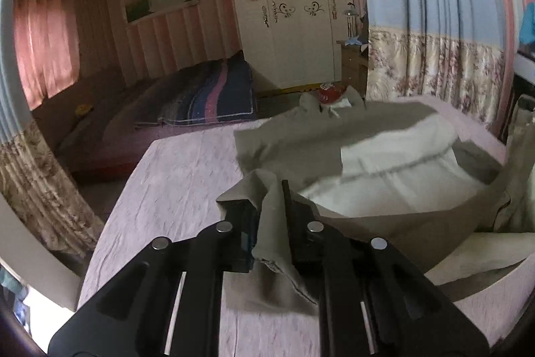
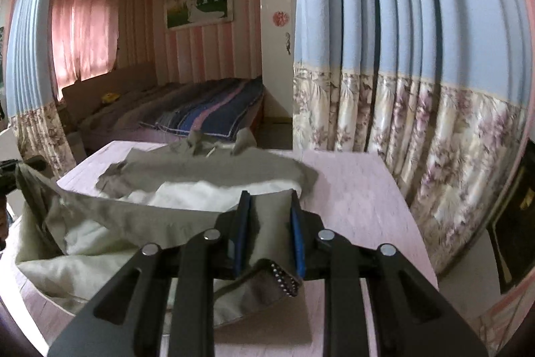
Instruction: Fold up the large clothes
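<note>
A large olive-grey garment [image 1: 294, 136] with a pale cream lining [image 1: 401, 166] lies on a pink-covered table [image 1: 174, 189]. My left gripper [image 1: 267, 199] is shut on a bunched corner of the garment and holds it lifted above the table. In the right wrist view the same garment [image 2: 214, 169] spreads across the table [image 2: 361, 189], its cream lining [image 2: 187, 193] showing. My right gripper [image 2: 269, 206] is shut on the garment's other near edge, with a zipper end [image 2: 284, 280] hanging below the fingers. The hem sags between both grippers.
A blue and floral curtain [image 2: 418, 72] hangs close on the right. A bed with a striped blanket [image 1: 214, 96] lies beyond the table. A white wardrobe [image 1: 294, 22] stands at the back. A red object [image 1: 329, 94] sits past the table's far edge.
</note>
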A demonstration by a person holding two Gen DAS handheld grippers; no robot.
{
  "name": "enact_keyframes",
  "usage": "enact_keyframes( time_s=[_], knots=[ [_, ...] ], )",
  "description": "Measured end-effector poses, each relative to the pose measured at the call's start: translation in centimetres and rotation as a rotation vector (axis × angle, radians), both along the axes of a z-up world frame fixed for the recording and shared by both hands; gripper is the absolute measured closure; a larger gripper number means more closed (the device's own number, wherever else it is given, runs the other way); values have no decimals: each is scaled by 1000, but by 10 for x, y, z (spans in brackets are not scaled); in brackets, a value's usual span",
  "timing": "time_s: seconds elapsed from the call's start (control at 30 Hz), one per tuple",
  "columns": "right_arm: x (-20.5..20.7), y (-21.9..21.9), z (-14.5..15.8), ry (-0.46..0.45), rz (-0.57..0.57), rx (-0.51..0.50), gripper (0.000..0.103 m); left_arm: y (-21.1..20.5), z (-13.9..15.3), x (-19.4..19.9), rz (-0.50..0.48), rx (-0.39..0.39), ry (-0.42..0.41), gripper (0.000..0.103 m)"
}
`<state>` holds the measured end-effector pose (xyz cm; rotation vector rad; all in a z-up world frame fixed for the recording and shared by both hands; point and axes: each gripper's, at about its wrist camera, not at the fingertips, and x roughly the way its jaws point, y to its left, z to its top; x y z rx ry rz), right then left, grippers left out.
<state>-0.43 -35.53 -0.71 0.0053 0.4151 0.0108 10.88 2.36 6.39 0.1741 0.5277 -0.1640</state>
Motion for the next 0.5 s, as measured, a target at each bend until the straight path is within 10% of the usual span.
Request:
enact_keyframes(
  time_s=[0.5],
  knots=[
    [225,-14,-18,123,-125,-14,80,-20,-9,237,156,20,132,92]
  ],
)
